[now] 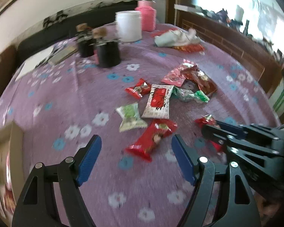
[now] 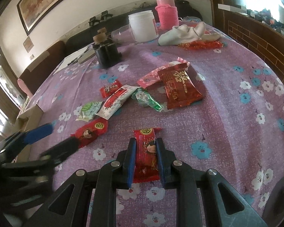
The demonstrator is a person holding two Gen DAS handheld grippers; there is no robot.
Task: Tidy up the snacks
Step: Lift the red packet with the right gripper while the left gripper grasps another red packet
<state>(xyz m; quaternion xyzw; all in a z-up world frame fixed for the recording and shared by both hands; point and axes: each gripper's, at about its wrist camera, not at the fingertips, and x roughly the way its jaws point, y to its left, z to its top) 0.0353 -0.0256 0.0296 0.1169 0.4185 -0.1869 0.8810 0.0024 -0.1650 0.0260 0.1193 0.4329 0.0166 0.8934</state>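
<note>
Several snack packets lie on a purple flowered tablecloth [image 1: 66, 94]. My left gripper [image 1: 136, 138] is open, its blue pads on either side of and above a red packet with a cartoon face [image 1: 151, 138], not touching it. My right gripper [image 2: 146, 141] is shut on a similar red packet [image 2: 146, 151], pinched edgewise between its pads just above the cloth; in the left wrist view it shows at the right [image 1: 210, 130]. Beyond lie a white-and-red packet [image 1: 158, 102], a green-and-white one [image 1: 130, 117], a green foil one [image 2: 147, 101] and a dark red one [image 2: 179, 87].
A cardboard box [image 1: 1, 151] sits at the left table edge. At the back stand a white jar [image 2: 143, 26], a pink-wrapped bottle [image 2: 167, 15] and dark corked bottles [image 2: 106, 54]. A white cloth [image 2: 187, 32] lies beside them. A brick-patterned ledge [image 2: 255, 43] runs along the right.
</note>
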